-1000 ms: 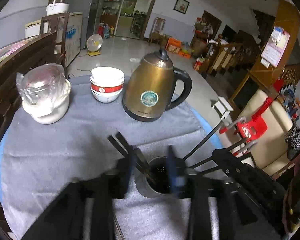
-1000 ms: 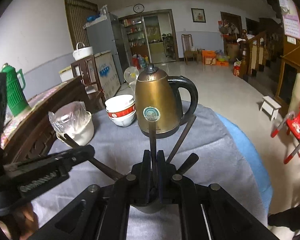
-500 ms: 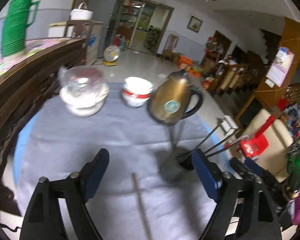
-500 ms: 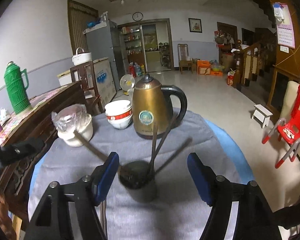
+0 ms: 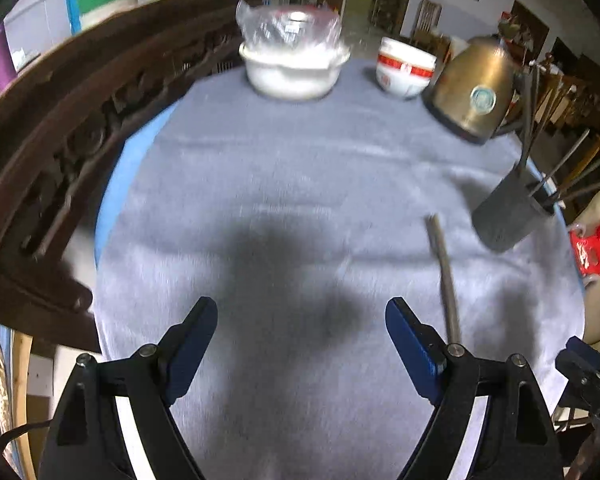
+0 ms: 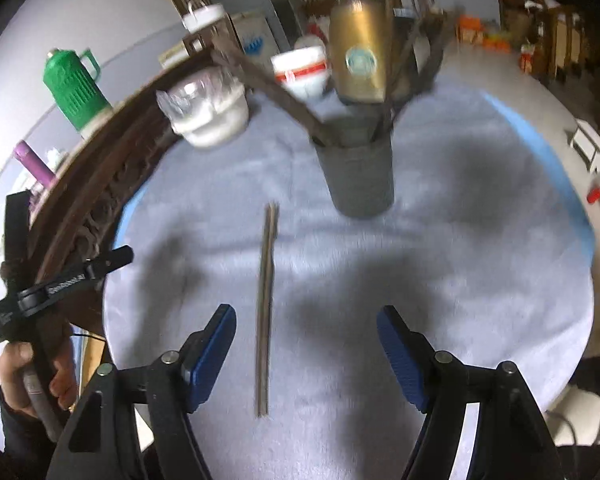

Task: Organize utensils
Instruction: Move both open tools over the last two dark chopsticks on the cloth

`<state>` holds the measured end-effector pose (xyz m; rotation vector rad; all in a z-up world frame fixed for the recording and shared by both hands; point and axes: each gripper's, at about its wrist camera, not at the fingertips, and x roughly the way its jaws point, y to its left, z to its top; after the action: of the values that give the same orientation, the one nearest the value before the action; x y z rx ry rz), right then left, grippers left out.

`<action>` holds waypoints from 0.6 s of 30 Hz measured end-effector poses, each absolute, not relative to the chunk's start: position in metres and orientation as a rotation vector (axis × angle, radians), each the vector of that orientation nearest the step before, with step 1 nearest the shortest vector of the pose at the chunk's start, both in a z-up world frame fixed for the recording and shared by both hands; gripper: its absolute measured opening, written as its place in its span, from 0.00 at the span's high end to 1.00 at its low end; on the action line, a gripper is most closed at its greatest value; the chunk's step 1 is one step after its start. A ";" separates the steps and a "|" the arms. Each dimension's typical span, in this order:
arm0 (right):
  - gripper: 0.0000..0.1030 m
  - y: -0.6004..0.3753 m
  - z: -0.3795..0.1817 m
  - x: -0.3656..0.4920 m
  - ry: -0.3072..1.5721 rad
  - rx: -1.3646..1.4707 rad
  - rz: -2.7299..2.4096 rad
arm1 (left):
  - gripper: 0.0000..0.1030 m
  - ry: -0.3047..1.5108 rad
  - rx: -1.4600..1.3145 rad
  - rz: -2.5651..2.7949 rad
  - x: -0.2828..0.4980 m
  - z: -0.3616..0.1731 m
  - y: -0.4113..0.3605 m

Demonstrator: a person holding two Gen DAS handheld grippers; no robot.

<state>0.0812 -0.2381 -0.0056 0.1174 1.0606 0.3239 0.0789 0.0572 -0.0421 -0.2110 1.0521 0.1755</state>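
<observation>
Right wrist view: both tongs (image 6: 306,346) agape and empty, chopsticks (image 6: 266,304) flat on tabletop (image 6: 480,240) toward eleven o'clock, holder (image 6: 358,172) at twelve; next, presumably, straddling and pinching them.

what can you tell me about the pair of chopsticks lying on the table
The pair of chopsticks is thin, brownish, wood-like, though blurred. The two sticks lie flat and side by side, touching, on the grey cloth, running lengthwise from near the grey utensil cup toward the camera. They rest apart from the cup, just inside the left finger of the open right gripper, which does not touch them.
</observation>
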 end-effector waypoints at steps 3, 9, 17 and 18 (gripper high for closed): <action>0.26 -0.243 -0.022 0.082 1.122 0.161 0.329 | 0.16 1.092 -0.168 0.193 0.072 -0.050 0.053; 0.26 -0.241 -0.042 0.083 1.215 0.103 0.308 | 0.16 1.216 -0.061 0.176 0.068 -0.069 0.044; 0.26 -0.247 -0.054 0.094 1.284 0.045 0.259 | 0.16 1.299 -0.037 0.122 0.069 -0.083 0.040; 0.26 -0.247 -0.055 0.095 1.289 0.050 0.258 | 0.16 1.300 -0.037 0.122 0.070 -0.083 0.040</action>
<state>0.0953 -0.2472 -0.0553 0.0504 1.2888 0.2580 0.0697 0.0398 -0.0831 -0.0365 1.2998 0.1217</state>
